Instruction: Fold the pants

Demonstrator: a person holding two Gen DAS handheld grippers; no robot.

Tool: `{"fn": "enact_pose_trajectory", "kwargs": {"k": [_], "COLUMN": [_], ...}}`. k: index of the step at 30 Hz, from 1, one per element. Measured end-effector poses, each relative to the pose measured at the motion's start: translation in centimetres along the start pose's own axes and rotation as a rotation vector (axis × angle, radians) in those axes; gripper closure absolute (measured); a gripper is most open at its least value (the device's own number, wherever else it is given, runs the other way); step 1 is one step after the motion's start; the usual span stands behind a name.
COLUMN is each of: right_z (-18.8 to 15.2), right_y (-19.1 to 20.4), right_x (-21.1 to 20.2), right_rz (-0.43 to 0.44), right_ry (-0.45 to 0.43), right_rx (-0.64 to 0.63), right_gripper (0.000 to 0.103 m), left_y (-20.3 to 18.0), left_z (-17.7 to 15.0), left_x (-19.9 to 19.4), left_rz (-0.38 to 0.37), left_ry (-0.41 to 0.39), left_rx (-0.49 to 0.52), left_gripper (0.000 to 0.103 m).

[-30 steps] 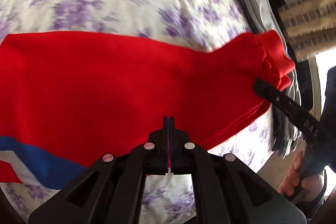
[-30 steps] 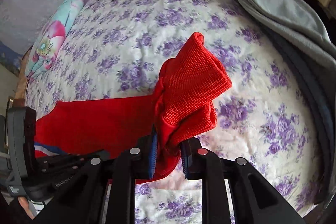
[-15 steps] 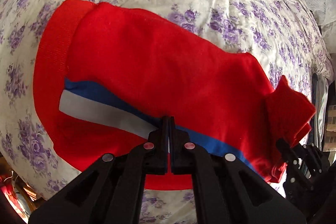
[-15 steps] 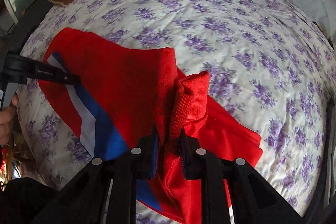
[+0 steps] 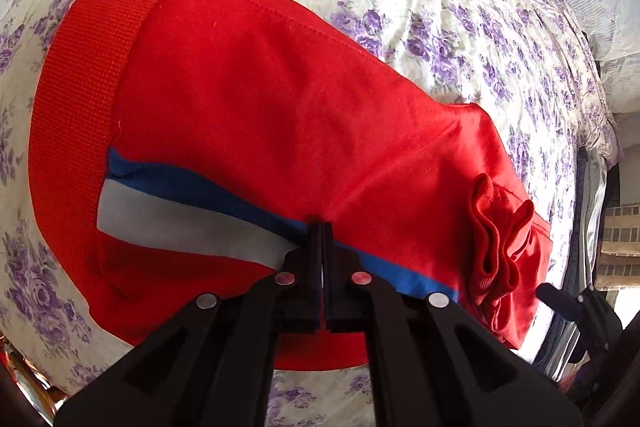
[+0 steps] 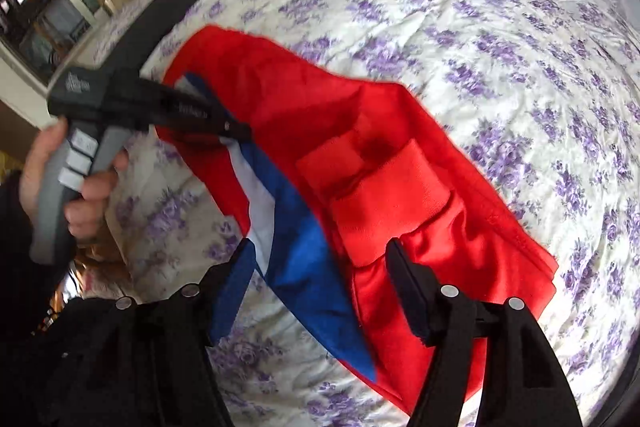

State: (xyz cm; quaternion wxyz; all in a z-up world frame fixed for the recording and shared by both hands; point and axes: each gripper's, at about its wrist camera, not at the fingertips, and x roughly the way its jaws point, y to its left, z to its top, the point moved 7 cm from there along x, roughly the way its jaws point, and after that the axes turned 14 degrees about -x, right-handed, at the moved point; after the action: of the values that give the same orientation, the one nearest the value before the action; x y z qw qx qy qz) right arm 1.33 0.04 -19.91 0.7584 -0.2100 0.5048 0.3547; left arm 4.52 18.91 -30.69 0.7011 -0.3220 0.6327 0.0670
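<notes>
Red track pants (image 5: pixel 280 115) lie on floral bedspread (image 5: pixel 460 27), cuffs (image 5: pixel 500 251) bunched on top. Left gripper (image 5: pixel 322 227) pinched closed at stripe edge; whether cloth caught, cannot tell. Right gripper (image 6: pixel 320 259) spread wide, empty, over cuffs. Fabric likely light, limp, slippery; best grasped at ribbed waistband (image 5: pixel 80 99) or cuffs.

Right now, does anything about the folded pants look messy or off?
Yes. The ribbed cuff on the red pants lies bunched and crumpled on top near the fold, not flat. The right gripper is open above it; the left gripper is shut on the striped edge.
</notes>
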Motion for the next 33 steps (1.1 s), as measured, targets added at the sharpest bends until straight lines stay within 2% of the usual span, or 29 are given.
{"fn": "enact_pose_trajectory", "kwargs": {"k": [1, 6, 9, 10, 16, 18, 20, 22, 23, 24, 25, 27, 29, 33], "right_z": [0.2, 1.1, 0.2, 0.2, 1.3, 1.9, 2.7, 2.8, 2.5, 2.0, 1.3, -0.4, -1.7, -3.5], "right_y": [-0.9, -4.7, -5.2, -5.4, -4.8, -4.6, -4.4, -4.0, -3.9, -3.8, -3.9, -3.6, -3.0, -2.8], "right_x": [0.2, 3.3, 7.1, 7.6, 7.4, 5.2, 1.9, -1.1, -2.4, -3.4, -4.2, -5.0, -4.9, -4.6], "right_rz": [-0.012, -0.076, -0.009, -0.024, -0.072, -0.04, -0.021, -0.033, -0.041, -0.047, -0.048, -0.04, -0.038, -0.027], "right_ry": [0.011, 0.03, 0.126, 0.121, 0.179, 0.125, 0.041, -0.012, -0.028, -0.038, -0.042, -0.038, -0.018, 0.01], "right_rx": [0.025, 0.106, 0.167, 0.166, 0.092, 0.117, 0.12, 0.092, 0.085, 0.084, 0.088, 0.095, 0.105, 0.146], "right_gripper": [0.093, 0.094, 0.096, 0.099, 0.098, 0.095, 0.095, 0.095, 0.094, 0.094, 0.094, 0.094, 0.094, 0.094], "left_y": [-0.1, 0.3, 0.2, 0.2, -0.2, -0.6, -0.7, 0.0, 0.9, 2.0, 3.3, 5.7, 8.5, 10.9], "left_z": [0.0, 0.0, -0.1, -0.1, -0.1, -0.3, -0.4, -0.2, 0.0, 0.4, 0.7, 1.3, 1.6, 0.7], "left_x": [0.1, -0.1, -0.1, -0.1, -0.3, -1.6, -4.6, -8.3, -10.0, -11.5, -12.9, -13.8, -12.9, -9.9], "left_rz": [-0.001, 0.001, 0.0, 0.001, 0.01, 0.004, -0.061, -0.123, -0.139, -0.147, -0.156, -0.165, -0.164, -0.259], "left_ry": [0.001, 0.002, 0.002, 0.002, 0.002, -0.005, -0.045, -0.1, -0.131, -0.175, -0.218, -0.234, -0.198, -0.092], "left_rx": [0.0, 0.005, 0.004, 0.003, 0.001, -0.001, 0.005, -0.015, -0.039, -0.072, -0.108, -0.167, -0.261, -0.403], "left_gripper": [0.102, 0.102, 0.102, 0.102, 0.102, 0.102, 0.102, 0.086, 0.048, 0.018, 0.014, 0.014, 0.014, 0.014]}}
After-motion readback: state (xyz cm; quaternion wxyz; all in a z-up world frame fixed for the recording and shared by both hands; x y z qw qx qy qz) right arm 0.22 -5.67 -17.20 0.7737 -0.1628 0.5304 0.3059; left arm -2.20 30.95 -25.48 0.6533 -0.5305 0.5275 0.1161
